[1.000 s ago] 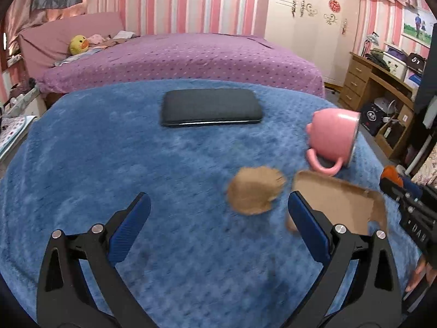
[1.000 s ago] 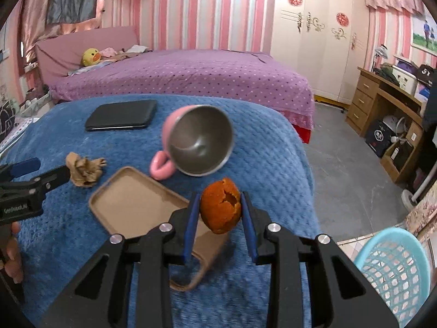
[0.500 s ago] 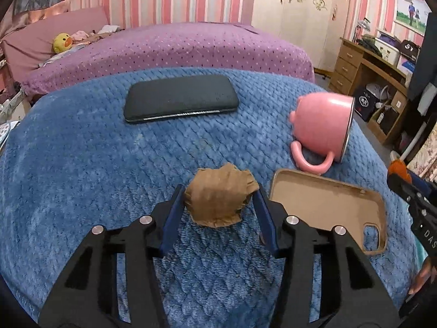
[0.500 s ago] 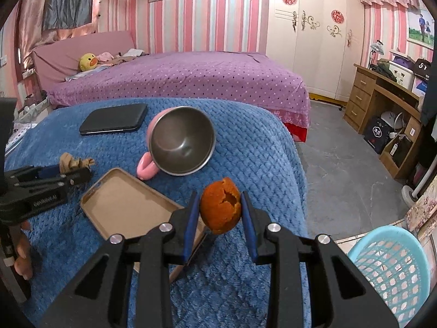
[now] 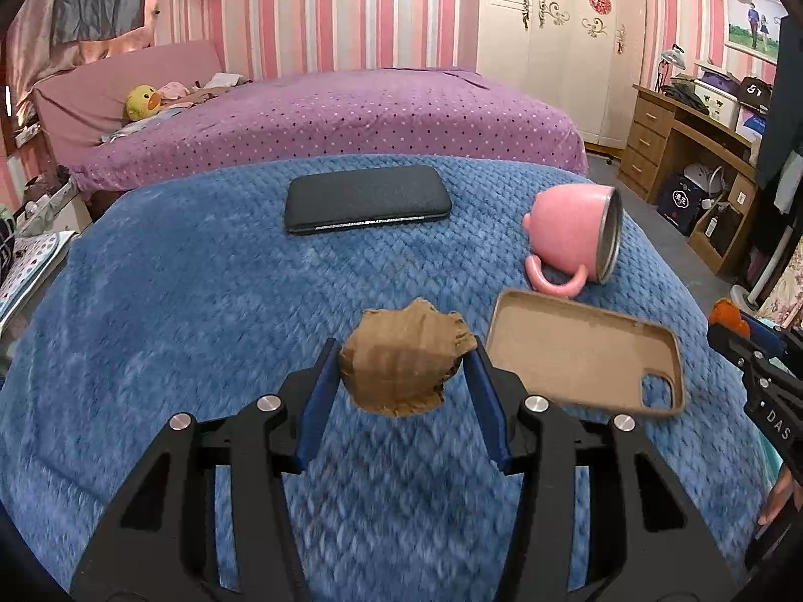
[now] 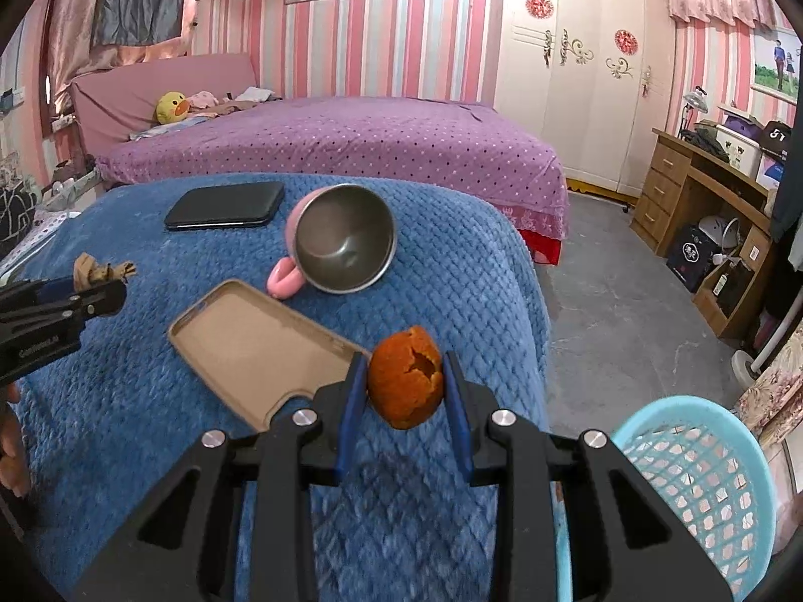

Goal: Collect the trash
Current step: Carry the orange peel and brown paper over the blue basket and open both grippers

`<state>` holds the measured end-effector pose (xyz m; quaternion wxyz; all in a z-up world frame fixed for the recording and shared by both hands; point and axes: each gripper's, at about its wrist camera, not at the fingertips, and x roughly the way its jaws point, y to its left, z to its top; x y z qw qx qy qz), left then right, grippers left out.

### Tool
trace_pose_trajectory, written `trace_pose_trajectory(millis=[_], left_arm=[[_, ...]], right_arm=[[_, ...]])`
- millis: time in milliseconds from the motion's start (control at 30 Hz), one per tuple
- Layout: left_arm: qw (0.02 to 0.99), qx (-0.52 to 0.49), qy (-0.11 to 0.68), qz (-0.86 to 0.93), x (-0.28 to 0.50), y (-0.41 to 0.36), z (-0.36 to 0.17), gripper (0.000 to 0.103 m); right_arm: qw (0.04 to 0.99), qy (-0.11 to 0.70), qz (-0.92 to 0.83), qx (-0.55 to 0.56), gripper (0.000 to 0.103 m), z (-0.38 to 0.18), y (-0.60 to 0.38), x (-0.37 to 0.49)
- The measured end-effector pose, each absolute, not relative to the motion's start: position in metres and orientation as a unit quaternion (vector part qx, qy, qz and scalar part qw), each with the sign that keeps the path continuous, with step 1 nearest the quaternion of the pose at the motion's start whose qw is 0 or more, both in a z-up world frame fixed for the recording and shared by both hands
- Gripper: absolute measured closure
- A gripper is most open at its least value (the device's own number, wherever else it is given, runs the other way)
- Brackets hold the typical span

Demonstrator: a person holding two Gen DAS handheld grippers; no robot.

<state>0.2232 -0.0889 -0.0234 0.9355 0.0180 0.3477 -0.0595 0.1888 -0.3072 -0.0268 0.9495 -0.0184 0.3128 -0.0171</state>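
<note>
My left gripper (image 5: pixel 404 376) is shut on a crumpled brown paper ball (image 5: pixel 404 358) and holds it above the blue blanket (image 5: pixel 175 311). The ball also shows in the right wrist view (image 6: pixel 100 268) at the far left. My right gripper (image 6: pixel 404 391) is shut on an orange peel (image 6: pixel 405 384), held above the blanket's right edge. A light blue mesh basket (image 6: pixel 702 471) stands on the floor at the lower right of the right wrist view. The peel shows small in the left wrist view (image 5: pixel 727 313) at the right edge.
A tipped pink mug (image 5: pixel 572 238) lies on the blanket, with a tan phone case (image 5: pixel 582 351) in front of it and a black phone (image 5: pixel 366 198) behind. A purple bed (image 6: pixel 351 140) is beyond. A wooden desk (image 6: pixel 702 190) stands at the right.
My left gripper closed on the brown paper ball and lifted it off the blanket. My right gripper moved back and right with the orange peel, bringing more of the basket into view.
</note>
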Motion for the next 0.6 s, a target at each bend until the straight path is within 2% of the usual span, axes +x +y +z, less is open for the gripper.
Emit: trace_pose_trajectory(millis=[600], left_arm=[[0.942, 0.024, 0.326, -0.076, 0.169, -0.135, -0.012, 0.054]], right_arm=[[0.954, 0.295, -0.056, -0.013, 0.072, -0.007, -0.368, 0.132]])
